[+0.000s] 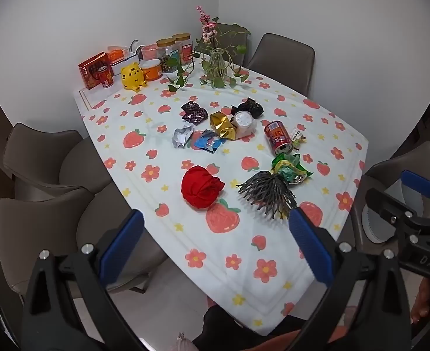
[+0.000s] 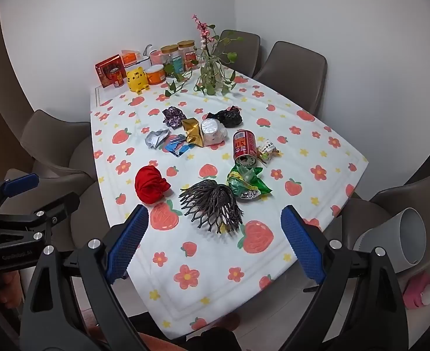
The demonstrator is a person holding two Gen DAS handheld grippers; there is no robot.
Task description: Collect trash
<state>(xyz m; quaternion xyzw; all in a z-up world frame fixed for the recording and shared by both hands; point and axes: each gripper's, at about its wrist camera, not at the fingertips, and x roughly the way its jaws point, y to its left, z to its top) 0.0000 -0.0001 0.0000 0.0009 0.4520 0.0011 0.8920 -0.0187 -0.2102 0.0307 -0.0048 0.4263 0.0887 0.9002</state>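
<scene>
Trash lies scattered on the flower-print tablecloth. Nearest are a red crumpled ball, a black net and a green wrapper. Farther back lie a tipped red can, a gold wrapper, a silver wrapper, a blue wrapper and a black bag. My left gripper hovers open before the table's near edge. My right gripper is beside it, open and empty.
A white bin stands on its side at the right, below table level. A glass vase of vines, jars, a yellow tiger toy and a red box crowd the far end. Brown chairs surround the table.
</scene>
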